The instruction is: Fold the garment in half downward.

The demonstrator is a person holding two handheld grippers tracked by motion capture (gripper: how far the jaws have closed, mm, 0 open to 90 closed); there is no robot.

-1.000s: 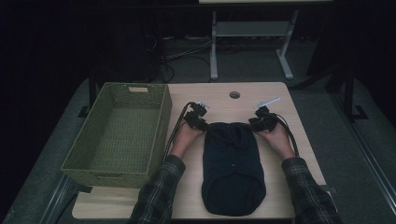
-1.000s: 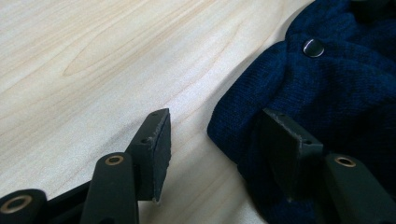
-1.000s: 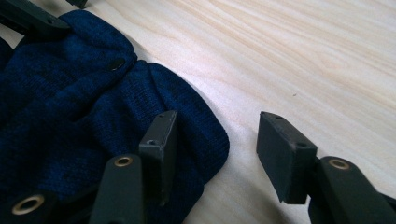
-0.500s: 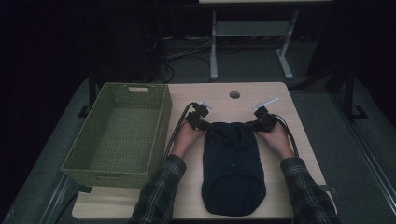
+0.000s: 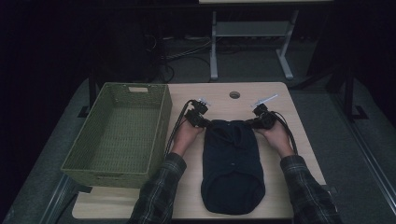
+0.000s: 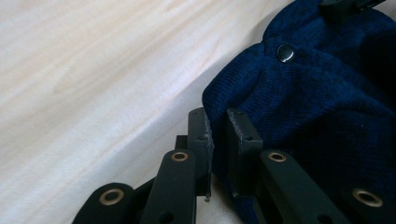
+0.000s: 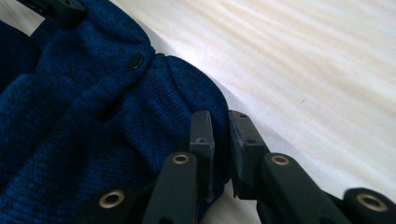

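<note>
A dark blue knitted garment (image 5: 232,163) lies flat on the wooden table (image 5: 299,154), its far end turned away from the person. My left gripper (image 5: 202,121) is at the garment's far left corner and my right gripper (image 5: 258,122) at its far right corner. In the left gripper view the jaws (image 6: 217,119) have just been closing, and the knit edge (image 6: 317,107) is pinched between the pads. The right gripper view shows the same, with the jaws (image 7: 219,120) closing on a fold of the knit (image 7: 93,116). A metal snap (image 6: 285,52) sits near each held corner.
An empty green woven basket (image 5: 121,130) stands on the table's left side, close to my left hand. A round cable hole (image 5: 234,95) lies beyond the garment. Cables trail from both grippers along the forearms. Table legs and wires stand on the dark floor behind.
</note>
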